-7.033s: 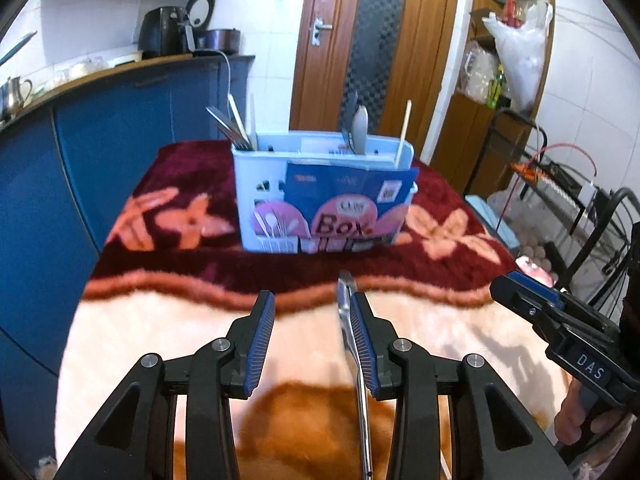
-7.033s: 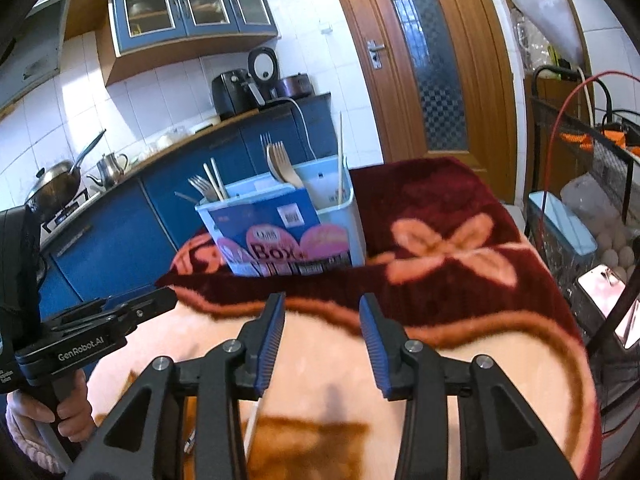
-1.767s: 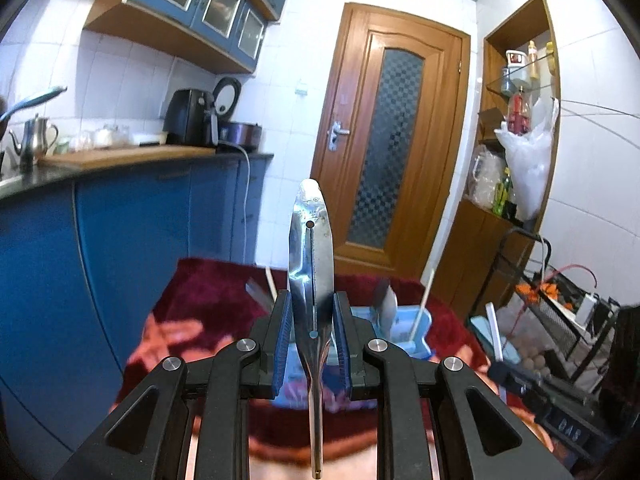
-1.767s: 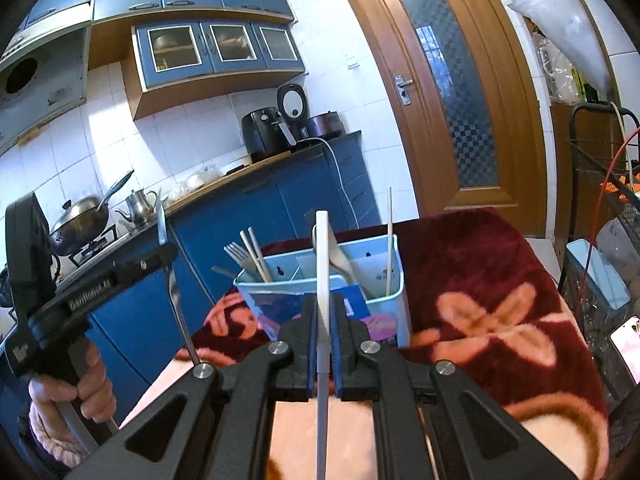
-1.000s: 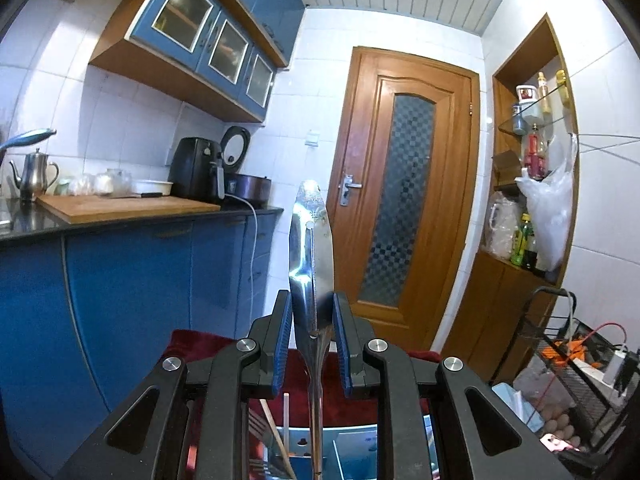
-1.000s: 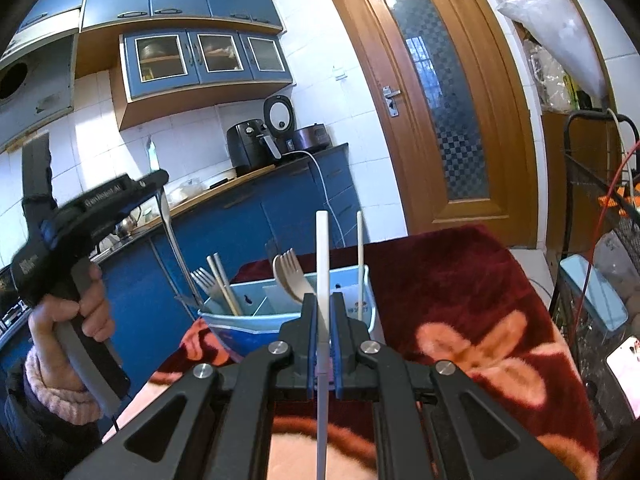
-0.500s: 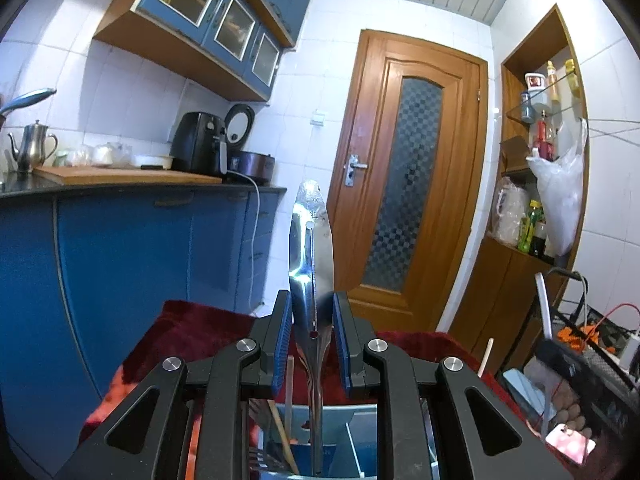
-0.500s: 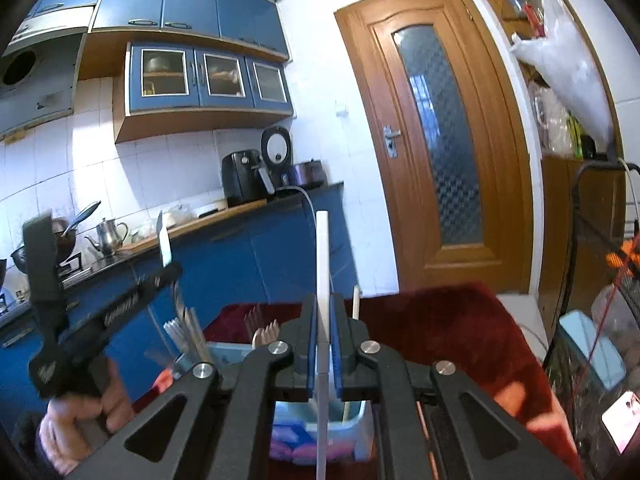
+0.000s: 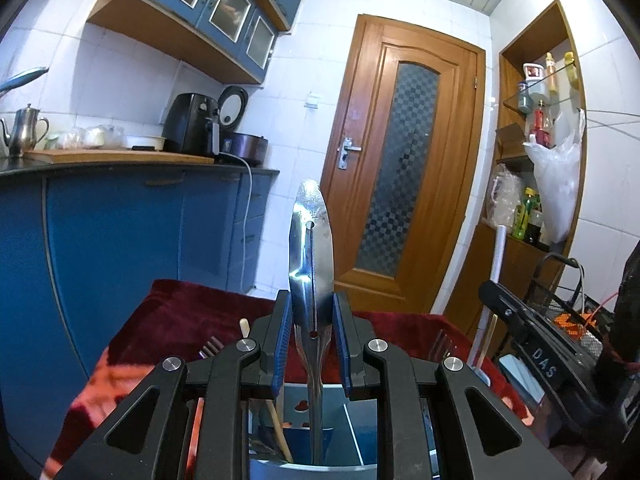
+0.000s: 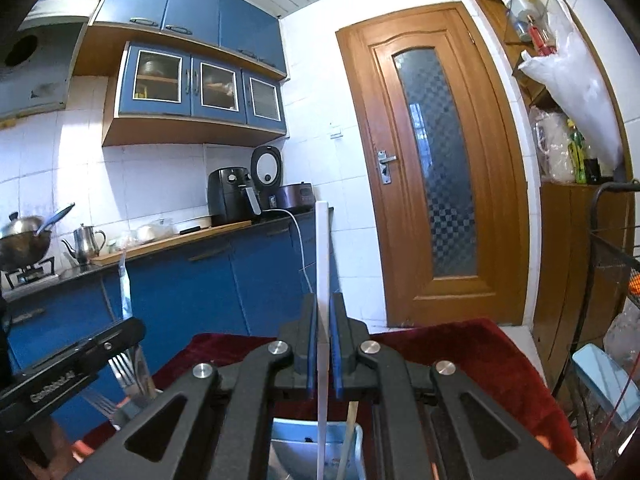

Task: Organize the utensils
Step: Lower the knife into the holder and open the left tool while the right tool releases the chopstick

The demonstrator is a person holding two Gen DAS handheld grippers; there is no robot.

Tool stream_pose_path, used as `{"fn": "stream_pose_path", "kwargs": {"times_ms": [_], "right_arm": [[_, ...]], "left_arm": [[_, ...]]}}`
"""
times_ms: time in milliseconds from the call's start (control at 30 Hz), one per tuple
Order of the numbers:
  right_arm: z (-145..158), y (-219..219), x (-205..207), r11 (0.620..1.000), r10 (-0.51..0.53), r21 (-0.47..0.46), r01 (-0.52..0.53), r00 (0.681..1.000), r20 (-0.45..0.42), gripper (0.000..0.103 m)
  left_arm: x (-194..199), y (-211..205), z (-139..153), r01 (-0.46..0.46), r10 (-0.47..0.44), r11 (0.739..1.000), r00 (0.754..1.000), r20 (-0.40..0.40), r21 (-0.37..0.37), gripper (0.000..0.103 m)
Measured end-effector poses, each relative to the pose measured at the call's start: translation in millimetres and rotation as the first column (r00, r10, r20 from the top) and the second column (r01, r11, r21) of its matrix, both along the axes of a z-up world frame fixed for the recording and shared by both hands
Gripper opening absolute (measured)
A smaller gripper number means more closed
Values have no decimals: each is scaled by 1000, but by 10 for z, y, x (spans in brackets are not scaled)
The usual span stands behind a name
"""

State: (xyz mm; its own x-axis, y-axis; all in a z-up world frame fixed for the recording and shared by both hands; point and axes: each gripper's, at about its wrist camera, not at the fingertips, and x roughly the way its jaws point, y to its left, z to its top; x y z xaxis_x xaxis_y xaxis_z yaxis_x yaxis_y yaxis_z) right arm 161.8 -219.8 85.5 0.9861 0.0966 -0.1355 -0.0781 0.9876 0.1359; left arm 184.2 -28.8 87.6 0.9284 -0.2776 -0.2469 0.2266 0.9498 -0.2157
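My left gripper [image 9: 312, 336] is shut on a metal utensil [image 9: 311, 248] that stands upright, broad handle end up. Its lower end reaches down into the pale blue utensil box [image 9: 360, 408]; the tip is hidden. My right gripper [image 10: 322, 340] is shut on a white chopstick [image 10: 322, 264], also upright, right above the utensil box [image 10: 296, 440]. Forks [image 10: 124, 376] and a wooden chopstick [image 10: 348, 436] stand in the box. The left gripper [image 10: 80, 364] shows at the left of the right wrist view, close to the forks.
The box stands on a table under a dark red patterned cover [image 9: 180, 320]. Blue cabinets and a counter [image 9: 120, 156] with a kettle and appliances run along the left. A wooden door [image 10: 440, 200] is behind, and a wire rack [image 10: 612, 280] stands at the right.
The left gripper has sunk, bringing the metal utensil's lower end into the box. The right gripper has swung sideways with the white chopstick to stand over the box.
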Motion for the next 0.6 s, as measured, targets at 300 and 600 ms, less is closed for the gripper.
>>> {"fn": "stream_pose_path", "kwargs": {"times_ms": [300,600], "right_arm": [[-126,142,-31,995,73,-63,-78,994,-83,8],[12,99,-256,996,83,-28,-85,995,-61,23]], "left_arm": [[-21,-74,-46,44,-43,999,998,-47,21,21],[-190,-89,49,53,-51,998,997,-54,34,28]]}}
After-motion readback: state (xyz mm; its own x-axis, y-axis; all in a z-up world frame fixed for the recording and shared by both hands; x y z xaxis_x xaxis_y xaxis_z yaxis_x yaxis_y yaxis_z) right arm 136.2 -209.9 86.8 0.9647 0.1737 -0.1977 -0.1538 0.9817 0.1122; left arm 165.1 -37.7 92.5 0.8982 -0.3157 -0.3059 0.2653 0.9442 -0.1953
